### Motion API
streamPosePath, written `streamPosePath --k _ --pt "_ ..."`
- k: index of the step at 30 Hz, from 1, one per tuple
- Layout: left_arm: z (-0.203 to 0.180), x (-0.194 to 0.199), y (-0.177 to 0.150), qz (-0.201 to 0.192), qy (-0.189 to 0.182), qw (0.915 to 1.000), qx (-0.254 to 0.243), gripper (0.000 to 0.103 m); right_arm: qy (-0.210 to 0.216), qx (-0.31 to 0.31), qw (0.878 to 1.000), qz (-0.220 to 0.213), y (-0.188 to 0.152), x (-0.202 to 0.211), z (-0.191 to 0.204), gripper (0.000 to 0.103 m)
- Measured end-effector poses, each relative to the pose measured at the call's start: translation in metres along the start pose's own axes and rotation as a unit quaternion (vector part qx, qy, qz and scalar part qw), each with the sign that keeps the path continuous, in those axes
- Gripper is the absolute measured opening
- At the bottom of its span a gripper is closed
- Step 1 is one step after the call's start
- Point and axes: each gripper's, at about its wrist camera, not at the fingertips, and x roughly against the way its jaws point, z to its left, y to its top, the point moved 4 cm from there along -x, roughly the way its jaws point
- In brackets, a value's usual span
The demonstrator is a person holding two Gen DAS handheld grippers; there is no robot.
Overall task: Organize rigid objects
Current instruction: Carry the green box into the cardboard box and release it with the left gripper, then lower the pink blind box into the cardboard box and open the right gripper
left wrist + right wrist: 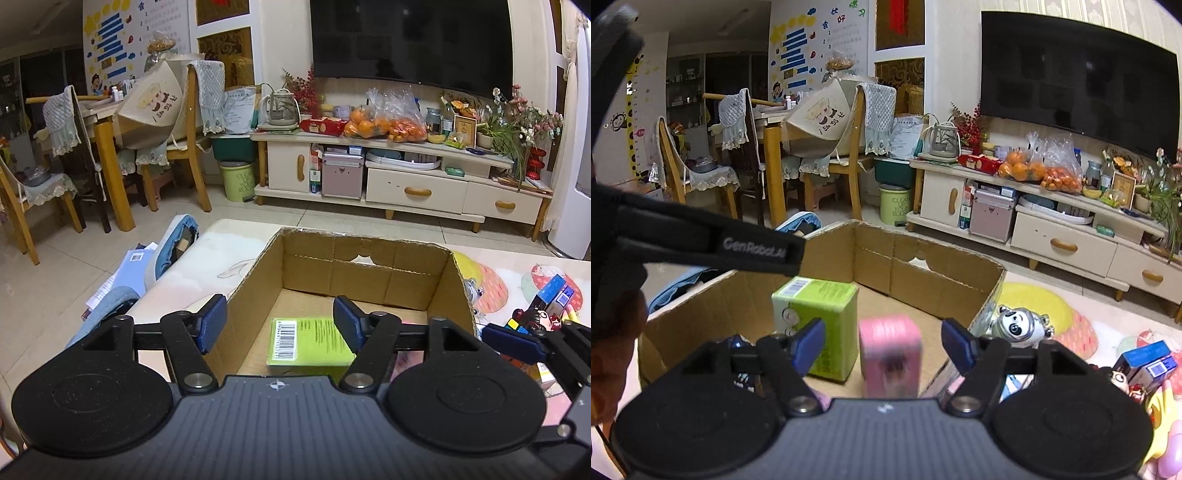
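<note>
An open cardboard box [362,273] stands on the patterned table. A green box [310,343] with a barcode rests on its floor. My left gripper [279,323] hovers open over the near left part of the cardboard box, above the green box, with nothing between its pads. In the right wrist view the green box [820,325] stands upright and a blurred pink box [890,354] stands beside it. My right gripper [882,345] is open around the pink box, with a gap on each side. The cardboard box's [923,269] front wall is hidden.
A panda figure [1019,325] stands just outside the cardboard box's right wall. A blue carton [1148,360] and several small toys [535,317] lie on the table to the right. Chairs, a bin and a TV cabinet [413,184] stand across the floor beyond.
</note>
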Motion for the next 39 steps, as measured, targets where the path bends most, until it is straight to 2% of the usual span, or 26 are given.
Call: streamPosePath --k 9,16,23,31,36,39 --pt "-0.004 0.002 -0.002 -0.01 0.002 0.9999 -0.011 0.091 -0.017 -0.011 1.0 -0.02 -0.006 0.017 -0.006 0.082" --pt "-0.004 0.002 -0.002 -0.013 -0.005 0.9998 -0.016 0.099 -0.035 -0.02 0.999 -0.037 -0.013 0.03 -0.015 0.095" --pt "-0.004 0.003 -0.004 -0.011 -0.028 0.9995 0.002 0.1 -0.058 -0.027 0.997 -0.043 -0.027 0.043 -0.029 0.095" --pt "-0.027 0.006 -0.02 -0.013 -0.056 0.9983 -0.003 0.103 -0.093 -0.033 0.994 -0.044 -0.048 0.055 -0.05 0.096" --pt "-0.033 -0.004 -0.036 0.011 -0.047 0.9988 -0.009 0.103 -0.107 -0.049 0.992 -0.046 -0.06 0.061 -0.067 0.096" --pt "-0.033 -0.007 -0.04 0.001 -0.029 0.9995 -0.013 0.103 -0.116 -0.057 0.99 -0.045 -0.065 0.063 -0.078 0.097"
